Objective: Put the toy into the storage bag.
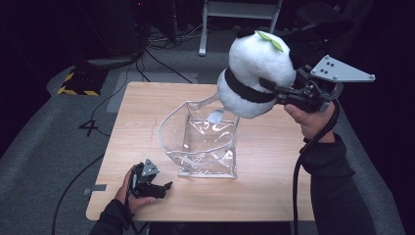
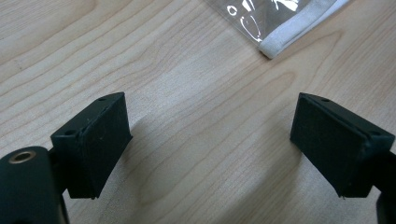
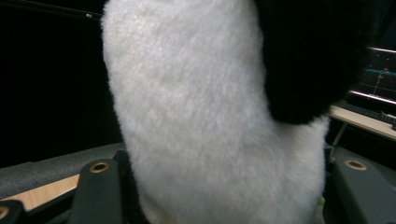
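Observation:
A white plush toy (image 1: 252, 73) with black bands and a green leaf on top hangs in the air above the far right side of a clear plastic bag (image 1: 208, 142). My right gripper (image 1: 274, 90) is shut on the toy from the right, and its white fur (image 3: 205, 121) bulges up between the jaws in the right gripper view. The bag stands open on the wooden table (image 1: 274, 181). Near the table's front left edge my left gripper (image 1: 164, 188) rests low, open, with nothing between its pads (image 2: 100, 140). A corner of the bag (image 2: 280, 32) lies just beyond them.
Cables run across the grey floor beyond the table's left side. A white frame (image 1: 240, 14) stands at the back. A yellow and black striped block (image 1: 76, 88) lies at the far left.

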Demonstrator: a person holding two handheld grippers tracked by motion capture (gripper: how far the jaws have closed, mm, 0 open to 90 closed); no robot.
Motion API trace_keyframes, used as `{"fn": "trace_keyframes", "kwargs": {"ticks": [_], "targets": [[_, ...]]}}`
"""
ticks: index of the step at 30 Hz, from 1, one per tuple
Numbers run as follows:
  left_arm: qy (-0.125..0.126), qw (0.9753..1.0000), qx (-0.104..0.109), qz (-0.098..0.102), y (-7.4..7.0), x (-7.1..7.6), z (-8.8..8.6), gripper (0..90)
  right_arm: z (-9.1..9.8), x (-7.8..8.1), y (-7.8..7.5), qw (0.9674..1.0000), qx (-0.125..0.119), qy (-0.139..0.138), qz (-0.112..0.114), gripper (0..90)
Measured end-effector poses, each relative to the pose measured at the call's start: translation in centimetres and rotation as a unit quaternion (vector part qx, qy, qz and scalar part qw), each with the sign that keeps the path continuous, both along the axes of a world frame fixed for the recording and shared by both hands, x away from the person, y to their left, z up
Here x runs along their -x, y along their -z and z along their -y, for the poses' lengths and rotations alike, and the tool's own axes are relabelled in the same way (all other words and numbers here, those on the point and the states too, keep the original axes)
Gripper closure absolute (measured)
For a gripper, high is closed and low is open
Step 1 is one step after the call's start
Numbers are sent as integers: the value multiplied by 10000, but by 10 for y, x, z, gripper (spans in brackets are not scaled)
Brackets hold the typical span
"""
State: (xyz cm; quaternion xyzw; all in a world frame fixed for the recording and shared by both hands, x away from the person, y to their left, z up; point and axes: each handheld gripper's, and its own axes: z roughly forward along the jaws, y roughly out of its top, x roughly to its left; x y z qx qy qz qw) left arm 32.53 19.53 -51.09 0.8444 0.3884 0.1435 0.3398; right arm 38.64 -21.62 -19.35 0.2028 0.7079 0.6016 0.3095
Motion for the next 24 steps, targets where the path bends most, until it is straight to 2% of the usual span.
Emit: {"fn": "trace_keyframes", "kwargs": {"ticks": [7,13,24], "targets": [[-2,10000,0,-1,0,0,0,122,-19,-3,3,9998,21,-184,-42,386],[6,10000,-10,-8,0,0,0,121,-39,-5,9,9992,115,-374,-104,386],[-1,10000,-7,6,0,0,0,121,-64,-9,18,9978,255,-584,-195,385]]}}
